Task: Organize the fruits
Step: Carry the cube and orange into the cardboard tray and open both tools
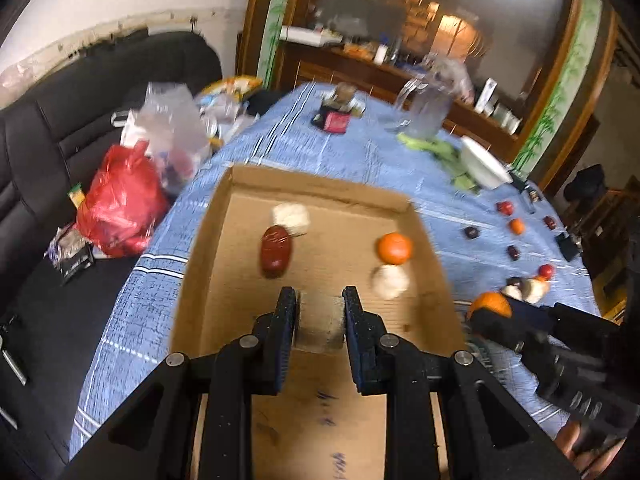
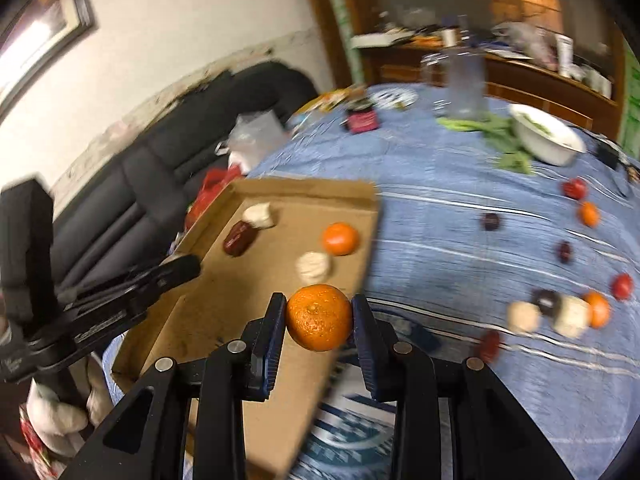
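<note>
A shallow cardboard tray (image 1: 224, 216) (image 2: 208, 308) lies on the blue tablecloth. In it are a dark red date (image 1: 275, 251) (image 2: 239, 238), an orange (image 1: 394, 247) (image 2: 340, 238) and two whitish pieces (image 1: 291, 215) (image 1: 390, 281). My left gripper (image 1: 320, 300) is open and empty above the tray floor. My right gripper (image 2: 319, 312) is shut on an orange (image 2: 319, 317) held over the tray's right edge; the held orange also shows in the left wrist view (image 1: 489, 303). Several more fruits (image 2: 560, 312) lie on the cloth to the right.
A white bowl (image 2: 560, 148) with green leaves (image 2: 504, 144) and a clear jug (image 2: 464, 84) stand at the far side of the table. A black sofa (image 1: 48, 136) with a red bag (image 1: 120, 204) is on the left. A wooden sideboard stands behind.
</note>
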`<state>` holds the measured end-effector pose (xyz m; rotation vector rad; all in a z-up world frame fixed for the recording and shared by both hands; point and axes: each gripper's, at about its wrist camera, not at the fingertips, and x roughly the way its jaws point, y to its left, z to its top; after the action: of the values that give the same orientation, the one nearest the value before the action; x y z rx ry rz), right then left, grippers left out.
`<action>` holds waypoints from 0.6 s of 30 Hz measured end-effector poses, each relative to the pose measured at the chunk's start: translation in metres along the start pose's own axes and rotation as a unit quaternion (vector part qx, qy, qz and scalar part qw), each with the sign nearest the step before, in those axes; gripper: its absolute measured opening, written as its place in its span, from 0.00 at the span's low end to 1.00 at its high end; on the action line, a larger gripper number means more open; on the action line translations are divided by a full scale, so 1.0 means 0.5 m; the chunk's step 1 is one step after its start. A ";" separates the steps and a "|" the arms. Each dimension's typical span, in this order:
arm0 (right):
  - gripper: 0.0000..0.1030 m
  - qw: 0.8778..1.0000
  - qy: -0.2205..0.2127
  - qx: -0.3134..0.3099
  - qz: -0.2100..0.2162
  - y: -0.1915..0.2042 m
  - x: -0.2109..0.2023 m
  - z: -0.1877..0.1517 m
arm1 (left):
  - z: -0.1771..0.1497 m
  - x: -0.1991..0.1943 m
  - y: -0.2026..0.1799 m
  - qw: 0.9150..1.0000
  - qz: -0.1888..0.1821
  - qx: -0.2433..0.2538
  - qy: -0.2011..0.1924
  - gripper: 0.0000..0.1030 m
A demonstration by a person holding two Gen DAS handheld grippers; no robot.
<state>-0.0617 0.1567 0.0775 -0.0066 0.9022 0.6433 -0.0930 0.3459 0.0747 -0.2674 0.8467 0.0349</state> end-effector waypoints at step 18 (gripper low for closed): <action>0.36 0.996 0.087 -0.017 -0.021 0.019 0.167 0.027 | 0.037 0.105 0.028 0.996 0.025 -0.020 0.085 0.32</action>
<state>-0.0196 0.2114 0.0276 -0.1140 1.0569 0.6251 -0.0466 0.3598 0.0443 -0.2890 1.0226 0.0758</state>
